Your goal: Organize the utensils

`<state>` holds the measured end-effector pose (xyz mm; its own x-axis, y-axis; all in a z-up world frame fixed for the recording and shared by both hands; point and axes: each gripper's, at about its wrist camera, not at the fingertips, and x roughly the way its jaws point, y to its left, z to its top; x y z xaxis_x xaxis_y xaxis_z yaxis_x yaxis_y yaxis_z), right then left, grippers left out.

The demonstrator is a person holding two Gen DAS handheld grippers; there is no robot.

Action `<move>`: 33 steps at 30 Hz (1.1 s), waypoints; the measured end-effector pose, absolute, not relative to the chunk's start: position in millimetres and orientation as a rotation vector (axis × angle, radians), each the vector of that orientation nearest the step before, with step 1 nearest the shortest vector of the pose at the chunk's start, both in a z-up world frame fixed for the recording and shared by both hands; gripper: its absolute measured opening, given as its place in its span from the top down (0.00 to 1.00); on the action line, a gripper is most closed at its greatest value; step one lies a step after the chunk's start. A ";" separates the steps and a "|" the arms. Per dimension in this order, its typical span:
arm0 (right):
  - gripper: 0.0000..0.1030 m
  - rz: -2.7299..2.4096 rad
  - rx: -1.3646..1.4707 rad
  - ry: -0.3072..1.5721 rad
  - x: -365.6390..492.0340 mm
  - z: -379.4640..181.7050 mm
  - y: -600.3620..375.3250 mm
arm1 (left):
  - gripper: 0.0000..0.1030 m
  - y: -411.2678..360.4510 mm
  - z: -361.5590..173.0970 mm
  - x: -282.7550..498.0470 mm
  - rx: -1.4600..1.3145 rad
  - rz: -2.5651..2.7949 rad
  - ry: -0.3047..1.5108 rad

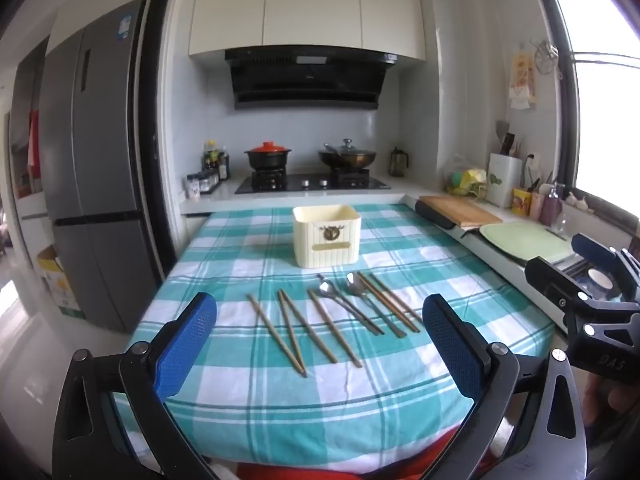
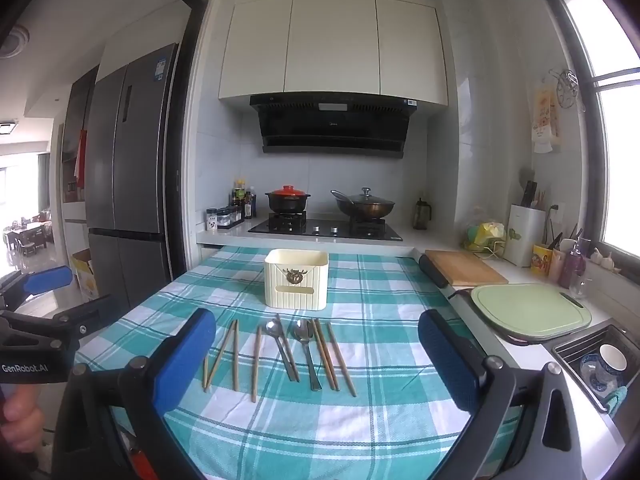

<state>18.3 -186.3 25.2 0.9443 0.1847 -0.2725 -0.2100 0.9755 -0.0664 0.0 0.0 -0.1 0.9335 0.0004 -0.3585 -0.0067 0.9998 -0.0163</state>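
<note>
Kitchen interior, hob and extractor hood at the far wall; nearer the cameras stands a bench (image 2: 384, 408) covered with a teal checked cloth, taken as the working surface. Landmark for all positions below: the cream holder (image 2: 296, 280), an open-topped box standing upright toward the far side of the cloth, mouth up, evidently placed to receive the cutlery from above.

Laid on the cloth on the near side of the holder, in a loose row: wooden chopsticks (image 2: 235, 356) to the holder's near left, some crossing one another; two metal spoons (image 2: 305, 346) directly before it, bowls toward the holder and handles toward the cameras; further chopsticks (image 2: 334, 356) just beside the spoons to the right. Handles pointing this way would suit a pick-up from the near side; that is judgement only. Nothing can be seen inside the holder from either view; sorting appears not yet begun.

Left gripper (image 1: 319, 340) hovers above the near edge of the cloth, well short of the holder, jaws spread wide and holding nothing; the row of cutlery shows between them. Right gripper (image 2: 317, 352) likewise, jaws spread wide, empty, aimed at the spoons and the holder beyond; neither touches the cloth.

Right of the holder, off the cloth: a wooden cutting board (image 2: 464, 268) and a green mat (image 2: 532, 312), clear of the work.
</note>
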 end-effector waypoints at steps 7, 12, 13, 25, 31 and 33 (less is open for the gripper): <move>0.00 0.199 -0.091 0.272 17.7 23.7 -185.5 | 0.00 -3.1 2.4 3.9 -0.014 0.003 0.369; 0.00 0.195 -0.086 0.268 17.4 23.5 -189.1 | 0.00 -4.2 2.2 3.9 -0.015 0.005 0.368; 0.00 0.195 -0.086 0.269 17.4 23.4 -189.4 | 0.00 -2.9 0.6 2.0 -0.015 0.005 0.367; 0.00 0.195 -0.086 0.272 17.9 23.4 -189.6 | 0.00 -2.5 2.8 1.4 -0.007 0.006 0.367; 0.00 0.195 -0.086 0.278 18.5 22.6 -191.7 | 0.00 -3.7 4.6 1.1 -0.012 0.005 0.368; 0.00 0.194 -0.085 0.277 18.4 22.0 -190.3 | 0.00 -3.6 7.1 0.2 -0.006 0.002 0.363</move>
